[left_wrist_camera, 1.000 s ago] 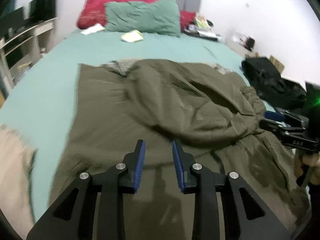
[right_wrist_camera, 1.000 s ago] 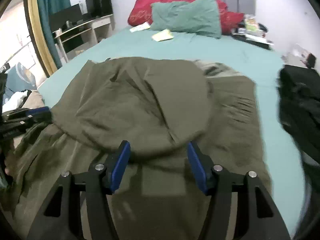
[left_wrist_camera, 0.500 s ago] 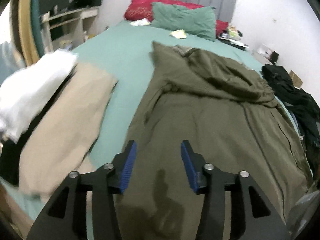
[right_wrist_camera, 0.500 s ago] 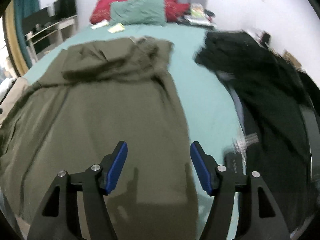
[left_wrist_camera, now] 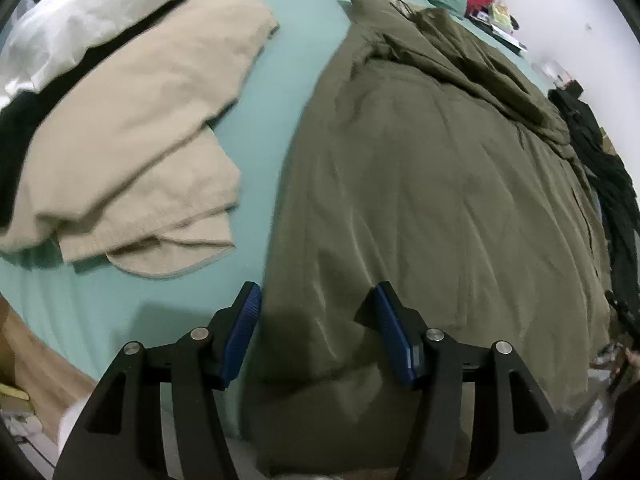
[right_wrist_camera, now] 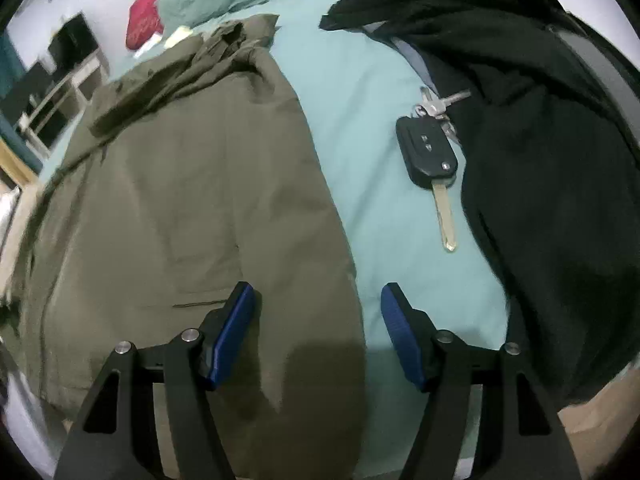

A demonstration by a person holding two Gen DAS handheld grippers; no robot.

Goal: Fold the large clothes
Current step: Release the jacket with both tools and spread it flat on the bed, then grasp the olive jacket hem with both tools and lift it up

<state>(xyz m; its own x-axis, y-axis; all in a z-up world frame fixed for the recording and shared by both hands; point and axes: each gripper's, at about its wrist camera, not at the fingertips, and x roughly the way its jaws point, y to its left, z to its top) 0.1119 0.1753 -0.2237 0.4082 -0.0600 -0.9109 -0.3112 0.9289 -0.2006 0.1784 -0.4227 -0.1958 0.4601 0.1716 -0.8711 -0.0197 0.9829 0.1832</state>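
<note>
Although the bed filled both views with its smooth teal sheet, the olive coat was the thing to fold, lying spread flat down the middle of the mattress with its hem at the near edge and its rumpled collar end at the far end. It looked like a padded woven shell with a faint sheen: soft, limp and bulky, probably fairly heavy for cloth and a little slippery, so it would likely sag and slide unless pinched through a full thickness at the near hem corners. To its left lay a beige fleece, matte and fuzzy, loosely folded, with white cloth beyond it. To its right, across a bare strip of sheet, a black garment sat heaped. On that strip rested a car key, hard plastic and metal, just beside the black heap.

The left claw hung over the coat's near-left edge, its jaws opening, with nothing pinched between them. The right claw stood wide and empty over the coat's near-right edge.
</note>
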